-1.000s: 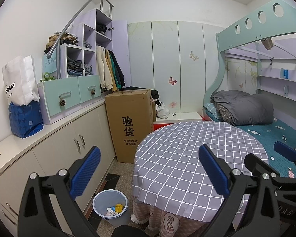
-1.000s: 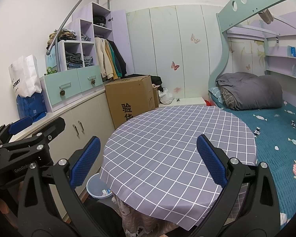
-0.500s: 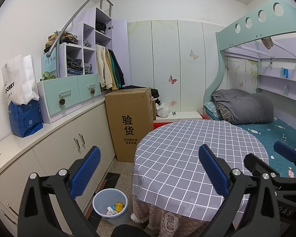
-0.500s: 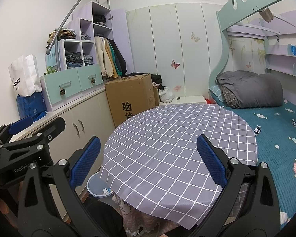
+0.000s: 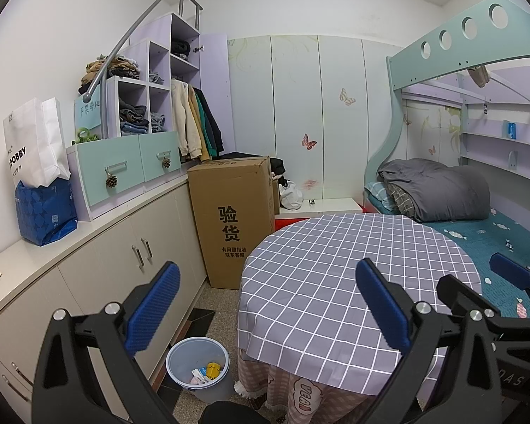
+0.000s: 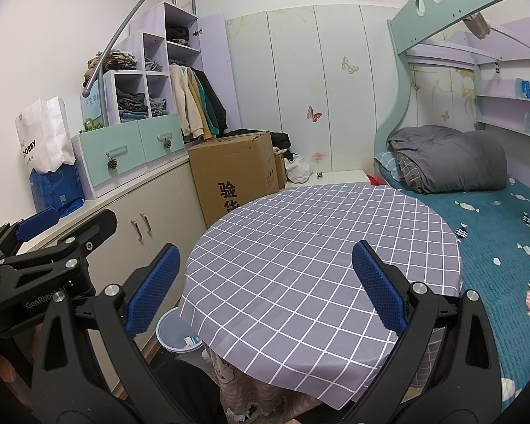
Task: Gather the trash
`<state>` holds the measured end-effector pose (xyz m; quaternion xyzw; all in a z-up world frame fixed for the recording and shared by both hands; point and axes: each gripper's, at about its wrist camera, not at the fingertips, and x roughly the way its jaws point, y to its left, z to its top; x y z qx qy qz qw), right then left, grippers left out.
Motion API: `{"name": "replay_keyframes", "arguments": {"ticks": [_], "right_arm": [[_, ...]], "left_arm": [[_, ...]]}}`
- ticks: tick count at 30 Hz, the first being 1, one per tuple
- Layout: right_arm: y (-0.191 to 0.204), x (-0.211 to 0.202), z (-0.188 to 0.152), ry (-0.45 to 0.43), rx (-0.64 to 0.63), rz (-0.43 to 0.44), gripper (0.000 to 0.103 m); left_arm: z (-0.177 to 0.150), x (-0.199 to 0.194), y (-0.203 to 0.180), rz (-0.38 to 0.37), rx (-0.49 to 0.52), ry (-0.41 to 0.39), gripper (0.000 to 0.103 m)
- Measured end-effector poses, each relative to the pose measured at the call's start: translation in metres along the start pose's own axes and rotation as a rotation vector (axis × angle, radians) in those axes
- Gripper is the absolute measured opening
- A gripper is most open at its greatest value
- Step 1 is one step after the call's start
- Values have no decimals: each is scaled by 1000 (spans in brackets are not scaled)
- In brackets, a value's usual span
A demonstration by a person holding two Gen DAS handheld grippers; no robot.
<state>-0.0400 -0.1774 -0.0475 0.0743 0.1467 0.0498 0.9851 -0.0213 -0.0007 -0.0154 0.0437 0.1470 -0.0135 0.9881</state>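
My left tool (image 5: 263,312) is wide open and holds nothing, and my right tool (image 6: 261,288) is open and empty in the same way; both hang above the near edge of the round table (image 5: 353,265). The checked tablecloth (image 6: 318,247) on it is bare; I see no trash on top of it.

The trash that I can see is already inside the pale blue trash bin (image 5: 180,378), which stands on the floor just beside the table, between the table skirt and the cabinet doors (image 5: 137,258). Inside it lie a small yellow piece (image 5: 212,370) and some white and blue wrappers (image 5: 198,376). From the right wrist camera the bin (image 6: 169,332) is half hidden under the hanging cloth.

I judge these pieces as very light and soft. Thin wrappers crumple and slip between the pads, so I would pinch them at a folded or thick part, not at a flat edge. The yellow piece looks like a small stiff container, but I cannot tell for sure; I would close on it across its sides. The bin itself seems to be thin plastic, light and a little flexible. If it must be carried, the rim is the place to take hold, with one pad inside and one outside, and gently, because it can tip.
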Motion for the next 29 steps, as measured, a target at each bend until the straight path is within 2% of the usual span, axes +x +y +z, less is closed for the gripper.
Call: {"name": "replay_keyframes", "arguments": {"ticks": [21, 29], "right_arm": [[-1, 2, 0, 5, 1, 3, 96], [-13, 30, -9, 62, 12, -1, 96]], "left_arm": [[-3, 7, 6, 4, 2, 17, 98], [-11, 39, 6, -10, -17, 114, 98]]}}
